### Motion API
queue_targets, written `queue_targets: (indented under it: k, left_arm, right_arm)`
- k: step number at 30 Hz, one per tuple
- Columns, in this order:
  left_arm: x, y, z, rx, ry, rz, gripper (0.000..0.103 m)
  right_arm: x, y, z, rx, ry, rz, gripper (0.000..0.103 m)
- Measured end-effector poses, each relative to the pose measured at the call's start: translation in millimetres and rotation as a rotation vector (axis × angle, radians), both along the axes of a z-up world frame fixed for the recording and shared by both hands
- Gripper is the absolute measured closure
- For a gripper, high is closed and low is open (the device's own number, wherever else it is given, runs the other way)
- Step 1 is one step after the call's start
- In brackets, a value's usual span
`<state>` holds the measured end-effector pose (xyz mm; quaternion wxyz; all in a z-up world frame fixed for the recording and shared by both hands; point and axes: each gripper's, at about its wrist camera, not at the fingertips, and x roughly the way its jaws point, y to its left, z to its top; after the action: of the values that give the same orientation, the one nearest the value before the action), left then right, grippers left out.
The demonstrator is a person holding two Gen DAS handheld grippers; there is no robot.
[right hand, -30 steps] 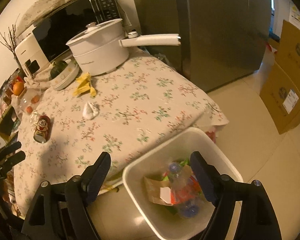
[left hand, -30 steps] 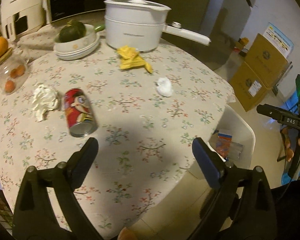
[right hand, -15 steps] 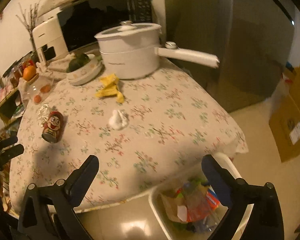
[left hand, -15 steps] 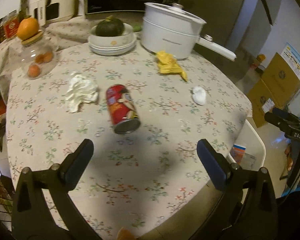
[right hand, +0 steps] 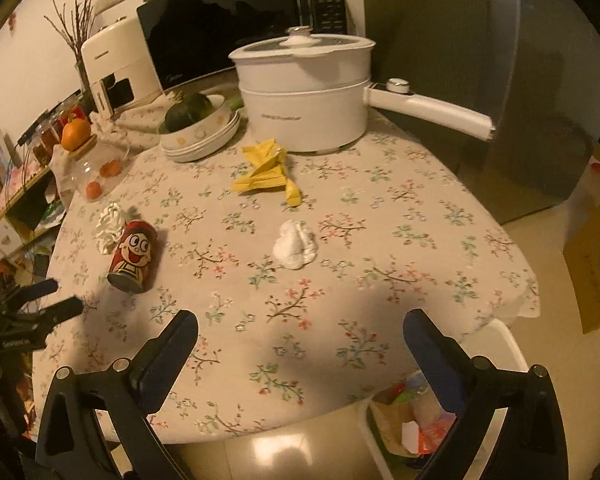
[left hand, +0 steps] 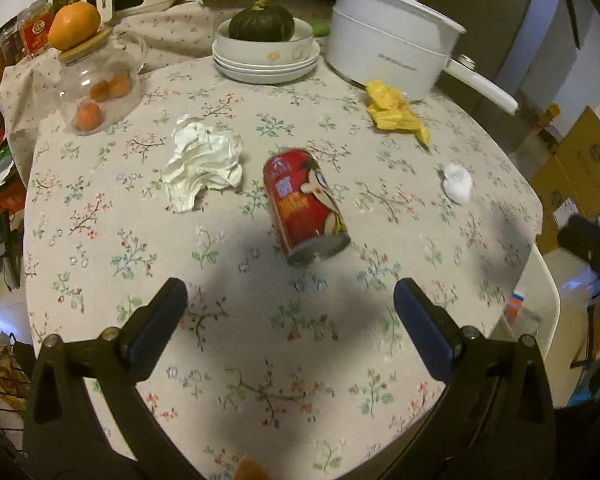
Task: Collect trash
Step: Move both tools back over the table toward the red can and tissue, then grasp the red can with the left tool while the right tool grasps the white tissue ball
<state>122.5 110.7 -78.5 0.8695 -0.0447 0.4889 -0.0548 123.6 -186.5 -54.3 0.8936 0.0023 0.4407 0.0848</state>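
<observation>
Left wrist view: left gripper (left hand: 290, 304) spread wide, nothing between its jaws after they had just been opening, above the floral tablecloth (left hand: 260, 360). Red can (left hand: 306, 208) lay on its side ahead; crumpled white paper (left hand: 204, 164) just left of it; yellow wrapper (left hand: 396, 112) beside the white pot (left hand: 384, 56).

Right wrist view: right gripper (right hand: 300, 332) likewise spread and empty, jaws just opened. White tissue wad (right hand: 294, 244) lay mid-table; trash bin (right hand: 504, 344) stood below the table edge.
</observation>
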Motion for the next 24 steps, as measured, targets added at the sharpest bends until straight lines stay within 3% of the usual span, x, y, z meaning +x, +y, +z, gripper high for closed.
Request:
queue_targets:
  k: [6, 10, 16, 21, 24]
  left_arm:
    - [32, 4, -14, -0.064, 0.049, 0.084, 0.003]
    - [48, 7, -31, -0.138, 0.112, 0.141, 0.015]
    - [58, 7, -32, -0.198, 0.106, 0.185, 0.027]
    - [62, 3, -39, -0.215, 0.129, 0.169, 0.048]
    - [62, 2, -38, -0.202, 0.127, 0.158, 0.05]
  right_arm:
    - [15, 7, -10, -0.009, 0.029, 0.003, 0.0]
    - [31, 8, -21, -0.012, 0.054, -0.016, 0.0]
    - [65, 8, -41, 0.009, 0.072, -0.066, 0.0]
    - [88, 4, -61, 0.003, 0.096, -0.116, 0.0]
    - [98, 1, -71, -0.004, 0.103, -0.136, 0.0]
